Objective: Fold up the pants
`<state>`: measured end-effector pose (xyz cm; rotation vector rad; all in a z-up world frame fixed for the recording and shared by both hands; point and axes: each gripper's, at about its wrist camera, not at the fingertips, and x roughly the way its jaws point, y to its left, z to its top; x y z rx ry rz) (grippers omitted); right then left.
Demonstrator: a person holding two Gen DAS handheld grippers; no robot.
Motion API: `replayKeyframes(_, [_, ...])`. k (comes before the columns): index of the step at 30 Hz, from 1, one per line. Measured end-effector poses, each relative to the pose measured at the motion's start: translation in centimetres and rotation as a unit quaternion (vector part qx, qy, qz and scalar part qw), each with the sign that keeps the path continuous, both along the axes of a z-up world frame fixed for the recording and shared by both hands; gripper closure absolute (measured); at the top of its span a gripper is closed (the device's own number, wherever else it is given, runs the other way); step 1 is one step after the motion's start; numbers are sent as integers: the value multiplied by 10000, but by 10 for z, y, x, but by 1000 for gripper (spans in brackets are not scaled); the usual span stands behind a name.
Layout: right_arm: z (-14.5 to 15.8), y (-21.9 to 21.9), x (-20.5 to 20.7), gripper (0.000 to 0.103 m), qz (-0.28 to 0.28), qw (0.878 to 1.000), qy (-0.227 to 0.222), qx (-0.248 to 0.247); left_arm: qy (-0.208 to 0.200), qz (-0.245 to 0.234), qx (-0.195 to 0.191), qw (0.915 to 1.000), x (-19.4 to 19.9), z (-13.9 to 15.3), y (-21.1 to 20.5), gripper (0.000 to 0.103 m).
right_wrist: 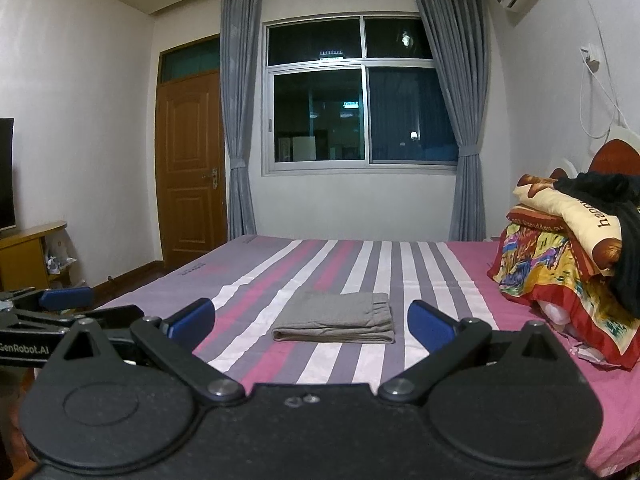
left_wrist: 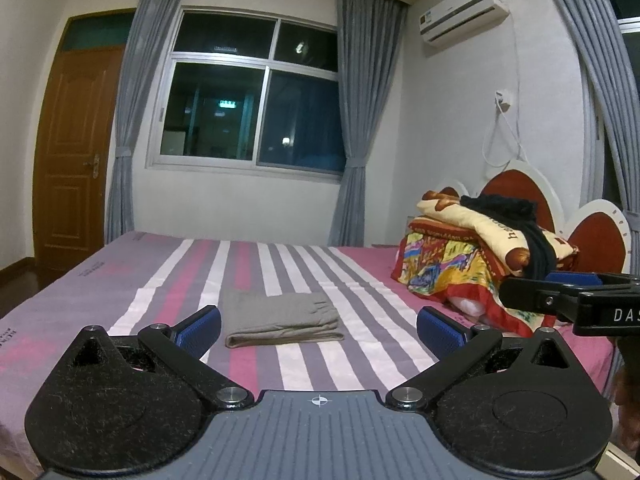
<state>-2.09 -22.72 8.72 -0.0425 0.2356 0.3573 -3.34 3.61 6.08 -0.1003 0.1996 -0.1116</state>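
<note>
Grey pants (left_wrist: 280,320) (right_wrist: 336,318) lie folded into a flat rectangle on the striped bed sheet (left_wrist: 168,276) (right_wrist: 436,276). My left gripper (left_wrist: 318,330) is held above the bed's near edge, short of the pants, open with nothing between its blue pads. My right gripper (right_wrist: 312,322) stands open too, also short of the pants and holding nothing. Each gripper shows at the side of the other's view: the right one at the right edge of the left wrist view, the left one at the left edge of the right wrist view.
A pile of colourful blankets (left_wrist: 472,256) (right_wrist: 560,264) with a black garment (left_wrist: 516,220) on top sits at the head of the bed. Behind are a red headboard (left_wrist: 596,236), a window (right_wrist: 360,96), a wooden door (right_wrist: 188,164) and a wooden cabinet (right_wrist: 24,252).
</note>
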Motion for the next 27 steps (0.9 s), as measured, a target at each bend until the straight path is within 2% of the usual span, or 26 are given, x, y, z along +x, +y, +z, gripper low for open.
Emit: replayKeyframes(27, [3, -2, -1, 0, 37, 10000, -18, -22, -34, -47, 12, 10000, -1, 0, 2, 0])
